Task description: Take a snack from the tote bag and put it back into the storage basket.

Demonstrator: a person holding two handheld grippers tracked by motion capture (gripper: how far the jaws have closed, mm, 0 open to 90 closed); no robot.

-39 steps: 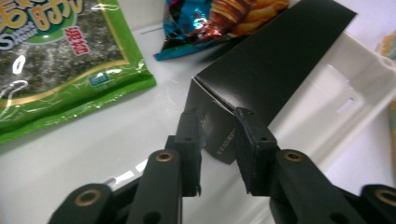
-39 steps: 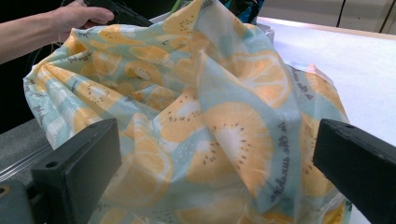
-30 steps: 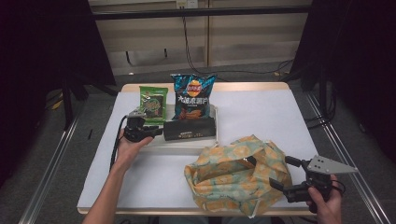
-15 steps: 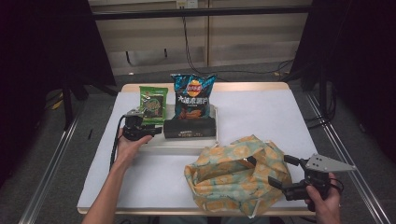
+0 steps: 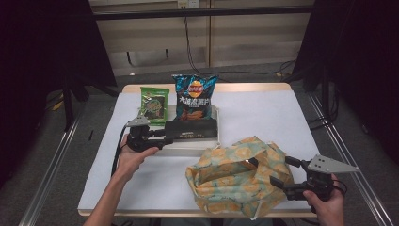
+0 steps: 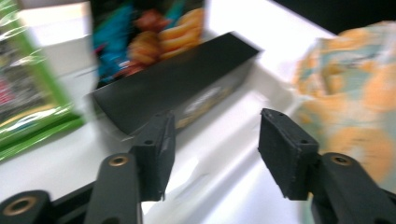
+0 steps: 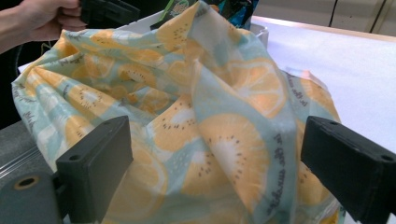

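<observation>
A long black box (image 5: 190, 129) (image 6: 187, 88) lies in a shallow white tray (image 5: 188, 145) at mid table. My left gripper (image 5: 164, 136) (image 6: 215, 135) sits at the box's left end, pointing right. It is open; its jaws have just been opening, with nothing between them but the tray. A cloth bag printed with orange slices (image 5: 235, 179) (image 7: 201, 116) slumps at the front right. My right gripper (image 5: 270, 172) (image 7: 215, 140) is open at the bag's right side. Its jaws have just been closing a little, with bag fabric between them.
A blue chips bag (image 5: 194, 96) (image 6: 140, 32) stands upright behind the box, and a green snack pack (image 5: 154, 101) (image 6: 28, 79) is to its left. The white table top (image 5: 263, 113) ends close to the bag's front. Dark curtains and cables lie beyond the table.
My left gripper has drawn back a little from the black box's end, and its jaws are wider. The right gripper and the bag have stayed put.
</observation>
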